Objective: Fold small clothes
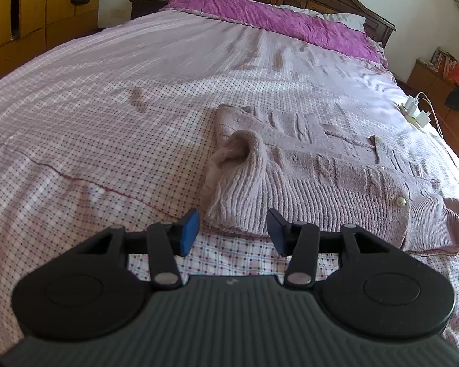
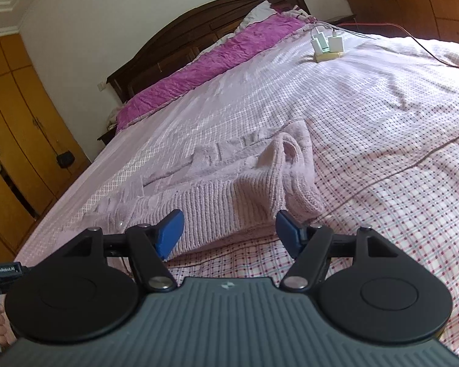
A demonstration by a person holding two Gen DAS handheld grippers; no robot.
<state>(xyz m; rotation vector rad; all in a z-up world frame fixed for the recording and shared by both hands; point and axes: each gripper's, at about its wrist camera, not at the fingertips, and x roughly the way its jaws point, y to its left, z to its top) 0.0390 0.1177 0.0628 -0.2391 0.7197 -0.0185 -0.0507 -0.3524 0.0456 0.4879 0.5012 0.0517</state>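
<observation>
- Pink knitted cardigan (image 1: 315,171), partly folded, lies flat on the checked bedspread (image 1: 76,128), its long axis crosswise to both views.
- Left gripper (image 1: 232,232): jaws apart, nothing held; the ribbed hem lies just ahead, with the folded-in sleeve (image 1: 244,156) beyond it.
- Right gripper (image 2: 228,234): jaws wider apart, empty, facing the hem's other end.
- Both grippers stand about equally near the hem.

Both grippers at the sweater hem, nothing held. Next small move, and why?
Probably ease both forward and close on the near hem. The left gripper and right gripper stand open just short of the sweater, which lies flat on the bed with sleeves folded in.
</observation>
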